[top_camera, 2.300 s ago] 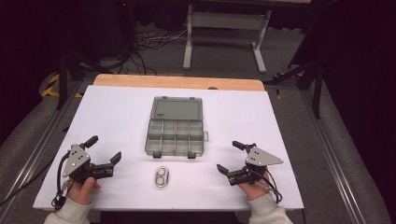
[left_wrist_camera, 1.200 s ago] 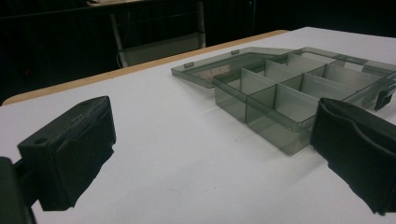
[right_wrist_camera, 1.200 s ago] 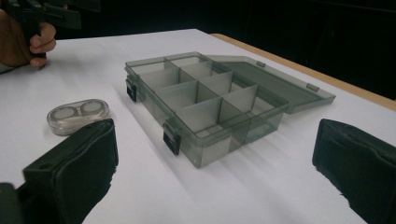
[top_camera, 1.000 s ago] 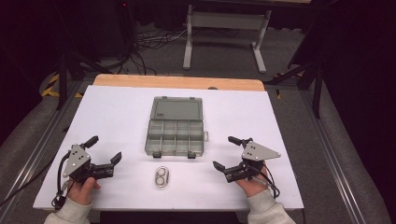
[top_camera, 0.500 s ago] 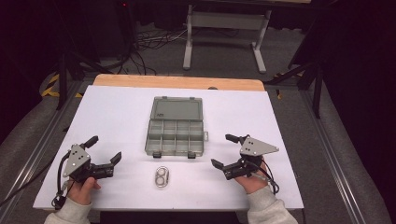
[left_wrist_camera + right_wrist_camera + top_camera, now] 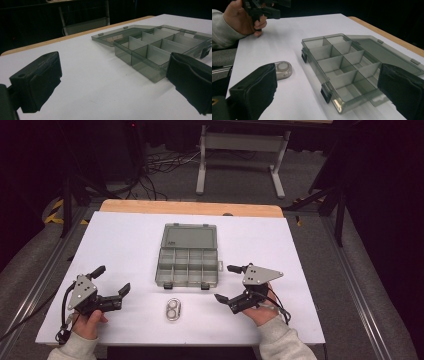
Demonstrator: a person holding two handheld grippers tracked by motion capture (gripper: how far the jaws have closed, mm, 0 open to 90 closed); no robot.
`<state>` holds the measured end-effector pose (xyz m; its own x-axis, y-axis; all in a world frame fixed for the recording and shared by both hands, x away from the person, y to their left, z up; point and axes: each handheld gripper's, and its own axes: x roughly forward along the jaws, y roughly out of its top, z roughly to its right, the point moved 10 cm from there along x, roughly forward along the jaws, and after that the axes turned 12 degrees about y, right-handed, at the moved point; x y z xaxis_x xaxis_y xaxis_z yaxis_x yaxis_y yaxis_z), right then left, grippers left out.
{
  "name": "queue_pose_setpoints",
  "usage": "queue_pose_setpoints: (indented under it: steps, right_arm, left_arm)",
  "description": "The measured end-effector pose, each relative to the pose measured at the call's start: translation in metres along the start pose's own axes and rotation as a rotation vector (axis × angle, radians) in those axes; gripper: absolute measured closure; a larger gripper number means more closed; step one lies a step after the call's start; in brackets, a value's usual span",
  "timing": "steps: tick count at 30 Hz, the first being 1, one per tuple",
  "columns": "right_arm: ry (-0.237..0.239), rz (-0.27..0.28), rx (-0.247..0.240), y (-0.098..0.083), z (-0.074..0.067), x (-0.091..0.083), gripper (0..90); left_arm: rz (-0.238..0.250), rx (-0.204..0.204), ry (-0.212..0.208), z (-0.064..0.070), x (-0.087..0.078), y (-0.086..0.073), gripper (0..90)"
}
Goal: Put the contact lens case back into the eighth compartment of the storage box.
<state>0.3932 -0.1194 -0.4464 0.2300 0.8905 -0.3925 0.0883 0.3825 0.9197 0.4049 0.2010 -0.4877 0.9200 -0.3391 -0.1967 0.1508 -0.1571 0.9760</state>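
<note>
An open grey organizer box (image 6: 187,255) lies in the middle of the white table (image 6: 125,240), its lid folded flat on the far side and its divided compartments on the near side, with two dark latches on the near wall. Just in front of that near wall, a little apart from it, lies a small silver metal case (image 6: 173,309) with two round windows. The left gripper (image 6: 111,283) is held in the person's left hand (image 6: 89,322) well to the left of the box, above the near left part of the table; its jaws are spread wide with nothing between them, and the left gripper view looks between its two black pads (image 6: 40,81) at the box's left end (image 6: 155,52). The right gripper (image 6: 227,283) is held in the right hand (image 6: 260,312) just right of the box's near right corner, its jaws pointing toward the box; they have just been closing a little, yet they stand wide apart and grasp nothing. In the right gripper view the box (image 6: 342,67) lies between its pads (image 6: 258,87), the metal case (image 6: 283,70) sits beside the near pad, and the left hand (image 6: 242,20) shows beyond with its gripper (image 6: 259,8).
</note>
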Motion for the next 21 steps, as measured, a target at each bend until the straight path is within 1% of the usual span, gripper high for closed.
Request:
queue_pose_setpoints:
  steps: [4,13,19,21]
  right_arm:
    - [0.032,-0.002,-0.018,0.009,-0.004,0.011,3.2]
    - [0.094,-0.02,-0.047,0.022,-0.012,0.036,3.1]
    - [0.13,-0.033,-0.067,0.029,-0.018,0.05,3.2]
    - [0.134,-0.032,-0.068,0.03,-0.018,0.052,3.1]
  left_arm:
    - [0.001,0.001,-0.001,0.0,0.0,0.0,1.2]
    - [0.002,0.003,-0.004,0.001,0.0,0.0,1.2]
    - [0.002,0.003,-0.006,0.001,0.0,0.0,1.2]
    - [0.002,0.004,-0.006,0.001,0.0,0.0,1.2]
